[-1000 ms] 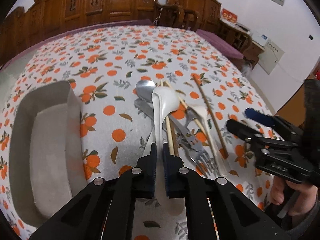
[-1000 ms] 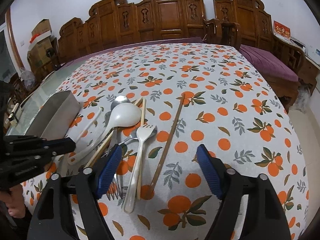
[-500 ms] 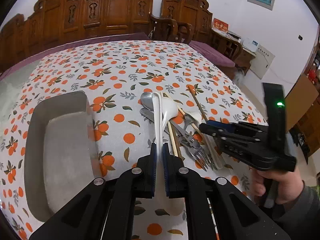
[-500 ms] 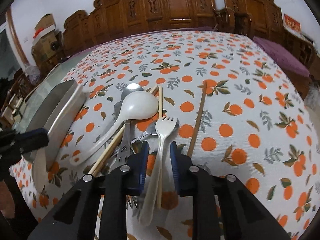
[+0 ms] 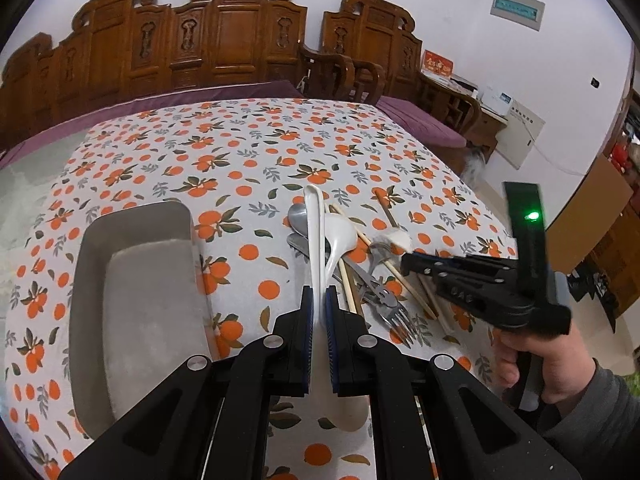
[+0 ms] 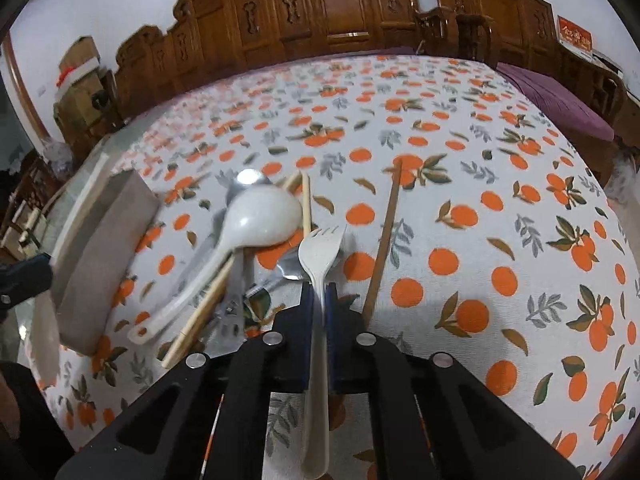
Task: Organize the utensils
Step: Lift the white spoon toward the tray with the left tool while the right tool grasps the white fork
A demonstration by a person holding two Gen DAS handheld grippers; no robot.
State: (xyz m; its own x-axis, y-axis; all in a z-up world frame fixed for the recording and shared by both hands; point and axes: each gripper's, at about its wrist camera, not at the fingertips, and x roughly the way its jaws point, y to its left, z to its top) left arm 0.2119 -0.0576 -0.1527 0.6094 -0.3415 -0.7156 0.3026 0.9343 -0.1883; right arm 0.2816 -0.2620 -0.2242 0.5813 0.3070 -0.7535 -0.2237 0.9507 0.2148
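Note:
In the left wrist view my left gripper (image 5: 318, 292) is shut on the handle of a white spoon (image 5: 313, 232), held above the tablecloth; its bowl hangs near the camera. A grey tray (image 5: 152, 300) lies to its left. My right gripper (image 6: 319, 294) has its jaws closing on the handle of a white fork (image 6: 320, 252), and the pads press on it, tines pointing away. The left wrist view shows that right gripper (image 5: 406, 260) in a hand, low over the utensil pile. A second white spoon (image 6: 260, 216) lies in the pile.
The pile on the orange-print cloth also holds a metal spoon (image 6: 248, 178), a metal fork (image 5: 384, 300), light chopsticks (image 6: 306, 204) and a dark chopstick (image 6: 384, 240). Carved wooden chairs (image 5: 240, 40) line the far edge. The tray (image 6: 100, 248) sits left of the pile.
My right gripper went from wide open to shut on the white fork's handle. My left gripper rose and drew back with the white spoon still in it.

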